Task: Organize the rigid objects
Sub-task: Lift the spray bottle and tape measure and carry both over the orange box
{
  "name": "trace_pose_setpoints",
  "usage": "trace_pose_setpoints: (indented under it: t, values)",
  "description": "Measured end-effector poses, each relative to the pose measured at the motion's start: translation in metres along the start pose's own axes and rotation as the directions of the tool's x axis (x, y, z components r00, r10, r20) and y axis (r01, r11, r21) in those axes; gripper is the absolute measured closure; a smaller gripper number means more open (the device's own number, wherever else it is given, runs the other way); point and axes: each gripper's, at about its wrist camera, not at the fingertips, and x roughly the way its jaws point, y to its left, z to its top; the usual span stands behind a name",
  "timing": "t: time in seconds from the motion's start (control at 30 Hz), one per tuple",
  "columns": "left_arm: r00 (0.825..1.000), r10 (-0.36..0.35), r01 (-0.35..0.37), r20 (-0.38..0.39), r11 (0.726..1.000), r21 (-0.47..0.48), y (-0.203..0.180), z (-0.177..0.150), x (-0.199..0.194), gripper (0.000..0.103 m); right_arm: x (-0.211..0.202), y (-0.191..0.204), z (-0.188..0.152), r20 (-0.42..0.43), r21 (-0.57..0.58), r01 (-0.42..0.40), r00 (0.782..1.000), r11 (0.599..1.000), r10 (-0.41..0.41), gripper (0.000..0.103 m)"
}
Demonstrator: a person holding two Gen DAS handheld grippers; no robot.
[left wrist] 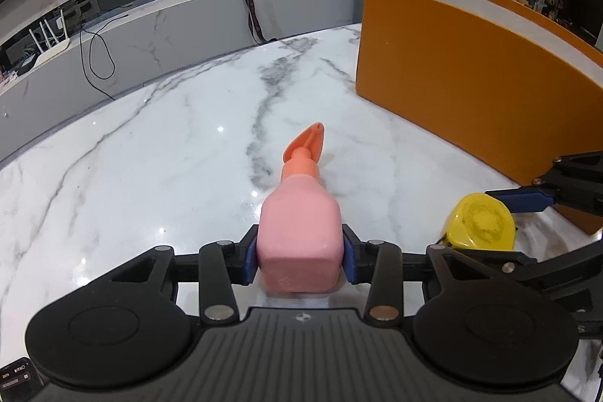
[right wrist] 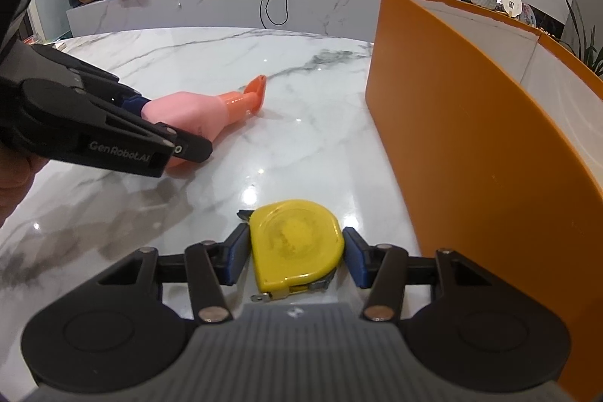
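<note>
My left gripper (left wrist: pixel 300 257) is pinching the base of a pink pump bottle (left wrist: pixel 299 232), its blue pads pressed flat against the two wide sides. The bottle lies on its side on the marble tabletop (left wrist: pixel 158 153), stretching straight ahead of the gripper with the orange pump head (left wrist: pixel 307 142) at the far end. I judge the low grip at the base is chosen because the body there is broad and square, so the pads get parallel faces and the bottle should not twist when it comes up.

My right gripper (right wrist: pixel 296 253) has a yellow tape measure (right wrist: pixel 296 243) between its fingers, lying flat on the tabletop. The left pad touches the case; on the right side I see a thin gap beside the rounded edge, so I cannot tell whether the pinch is firm. The metal tape tip (right wrist: pixel 260 297) pokes out toward me, below the case.

The orange box (right wrist: pixel 482 153) stands upright ahead and to the right of both grippers, its open top showing a pale inner wall. It looks like the place for both items, and it sits close to the right gripper, just beside the tape measure. Its tall wall means each item will need a clear lift before going over the rim. The bottle's long neck could catch that rim if carried level.
</note>
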Motion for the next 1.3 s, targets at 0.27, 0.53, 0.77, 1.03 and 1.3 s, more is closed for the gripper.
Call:
trace_pose_setpoints:
  t: [0.27,0.53,0.77,1.03,1.3]
  values:
    - [0.999,0.003,-0.002,0.034,1.0,-0.01,0.001,0.006,-0.019,0.056,0.0,0.003,0.004,-0.008,-0.008,0.0,1.0,1.0,0.0,0.051]
    - [0.996,0.028,-0.026,0.084,0.999,-0.023,0.003,0.011,-0.038,0.056,-0.009,0.006,0.008,0.015,-0.009,-0.004,1.0,1.0,0.004,0.051]
    - [0.991,0.026,-0.02,0.133,0.999,-0.046,0.001,0.024,-0.061,0.056,-0.031,0.009,0.026,0.087,-0.034,0.007,0.996,0.999,-0.004,0.051]
    - [0.986,0.004,0.001,0.168,0.999,-0.033,-0.015,0.039,-0.08,0.056,-0.068,-0.005,0.057,0.175,-0.024,0.04,0.984,0.999,-0.035,0.051]
    - [0.983,-0.011,0.012,0.181,1.0,-0.009,-0.04,0.06,-0.087,0.056,-0.1,-0.045,0.081,0.23,0.061,0.075,0.969,0.995,-0.087,0.051]
